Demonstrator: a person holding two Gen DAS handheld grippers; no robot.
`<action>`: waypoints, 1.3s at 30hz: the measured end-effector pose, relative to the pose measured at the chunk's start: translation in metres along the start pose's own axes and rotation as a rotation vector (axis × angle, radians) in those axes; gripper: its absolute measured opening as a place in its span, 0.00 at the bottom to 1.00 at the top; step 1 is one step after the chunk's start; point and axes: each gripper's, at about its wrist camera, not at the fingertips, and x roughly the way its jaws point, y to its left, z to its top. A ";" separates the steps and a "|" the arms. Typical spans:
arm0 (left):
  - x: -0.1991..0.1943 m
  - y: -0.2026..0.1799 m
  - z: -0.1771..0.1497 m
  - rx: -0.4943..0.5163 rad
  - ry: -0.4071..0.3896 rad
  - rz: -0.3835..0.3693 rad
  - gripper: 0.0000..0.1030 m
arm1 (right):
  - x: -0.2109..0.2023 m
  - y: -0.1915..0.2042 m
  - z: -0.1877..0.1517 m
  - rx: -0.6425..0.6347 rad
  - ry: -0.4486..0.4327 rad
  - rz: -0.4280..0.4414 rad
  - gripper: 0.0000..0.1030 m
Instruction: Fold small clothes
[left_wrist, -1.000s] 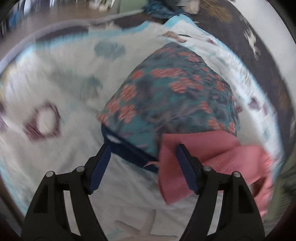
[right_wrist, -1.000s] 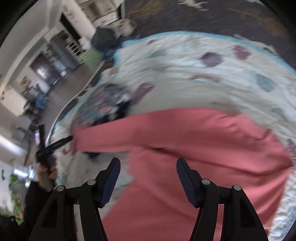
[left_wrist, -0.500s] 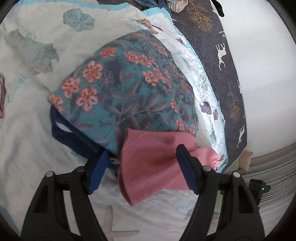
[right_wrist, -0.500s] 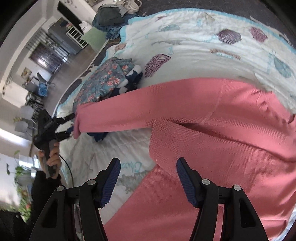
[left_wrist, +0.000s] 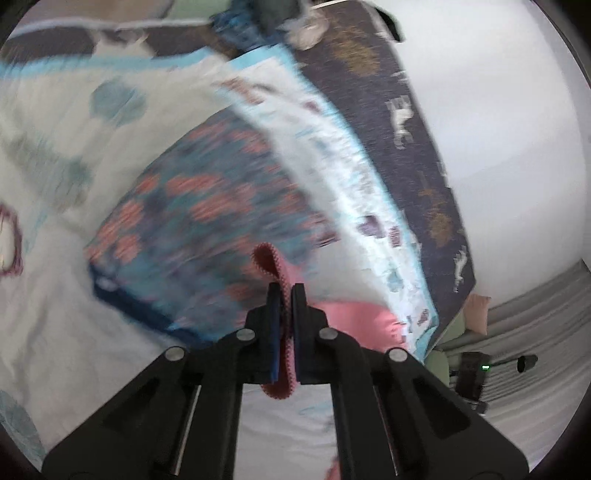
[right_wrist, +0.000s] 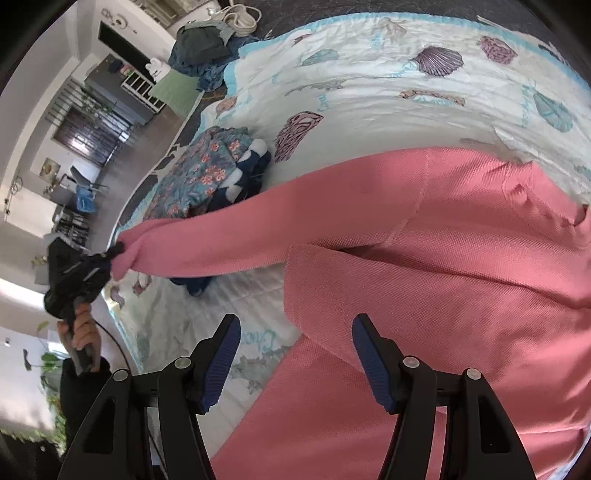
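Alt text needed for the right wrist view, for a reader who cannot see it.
A pink long-sleeved top lies on a seashell-print sheet, one sleeve stretched out to the left claw, which grips its cuff. The right claw hangs open over the top's near edge. A folded floral garment lies beyond the sleeve.

My left camera looks low across the bedspread; my right looks steeply down; both share the floral garment.

Left claw clamped, right claw gaping

Left claw is pinched tight on the sleeve, its hand gripping the handle; right claw points steeply down, jaws apart, nothing between the pads.
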 end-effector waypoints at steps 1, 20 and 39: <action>-0.004 -0.021 0.004 0.035 -0.007 -0.023 0.06 | -0.003 -0.001 0.000 0.005 -0.005 0.007 0.62; 0.046 -0.214 -0.107 0.577 0.168 -0.178 0.06 | -0.099 0.016 0.016 0.184 -0.050 0.513 0.72; 0.088 -0.244 -0.177 0.674 0.275 -0.145 0.06 | -0.073 0.038 0.001 0.101 -0.006 0.054 0.04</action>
